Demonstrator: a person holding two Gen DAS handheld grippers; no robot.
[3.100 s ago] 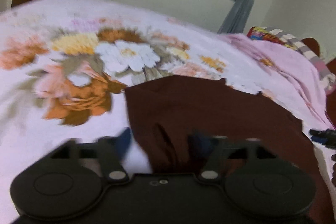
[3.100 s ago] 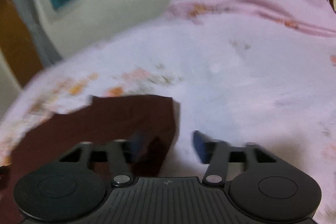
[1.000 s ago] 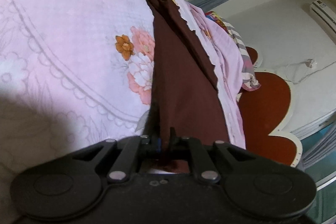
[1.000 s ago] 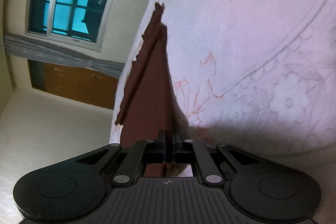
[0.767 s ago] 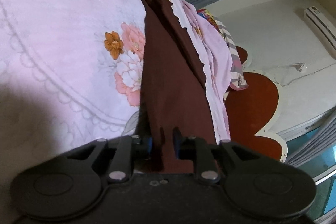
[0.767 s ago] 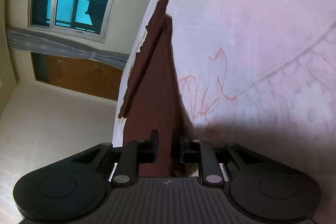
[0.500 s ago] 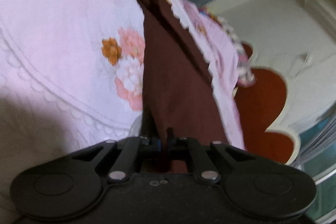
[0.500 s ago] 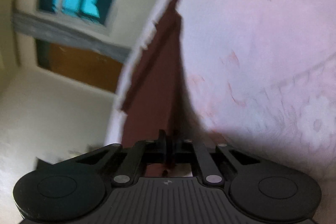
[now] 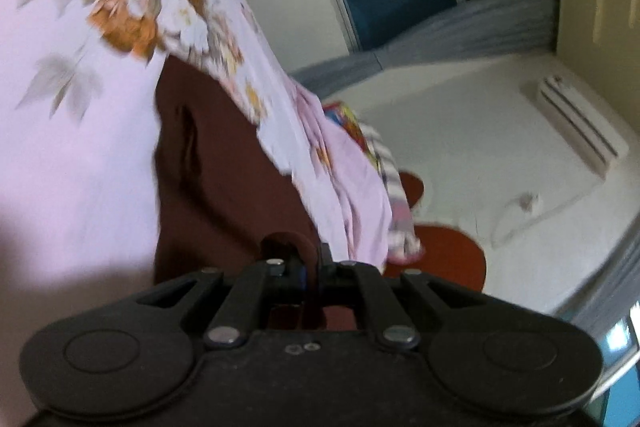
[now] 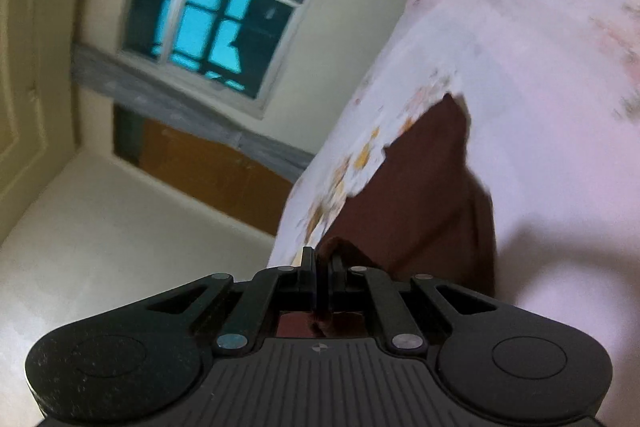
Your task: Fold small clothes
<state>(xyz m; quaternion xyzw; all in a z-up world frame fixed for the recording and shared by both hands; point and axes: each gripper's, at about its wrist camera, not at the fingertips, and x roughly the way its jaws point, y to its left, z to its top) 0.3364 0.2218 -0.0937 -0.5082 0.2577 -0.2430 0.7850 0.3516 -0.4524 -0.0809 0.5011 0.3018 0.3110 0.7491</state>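
Observation:
A dark brown garment (image 9: 224,179) lies on a pink floral bedsheet (image 9: 80,107). My left gripper (image 9: 311,263) is shut on the near edge of the garment, with a fold of cloth bunched between the fingers. My right gripper (image 10: 322,269) is shut on another edge of the same brown garment (image 10: 420,195), which stretches away from it over the sheet (image 10: 540,67). Both views are tilted and blurred.
A bunched pink blanket (image 9: 352,195) and a striped colourful cloth (image 9: 384,155) lie beyond the garment. A red-brown headboard (image 9: 440,259), a window (image 10: 212,15), grey curtains (image 9: 440,23) and a wall air conditioner (image 9: 580,123) surround the bed.
Both grippers opened briefly, then shut on the garment again. Both have since swung upward with the cloth, so the garment looks shorter and more of the room shows.

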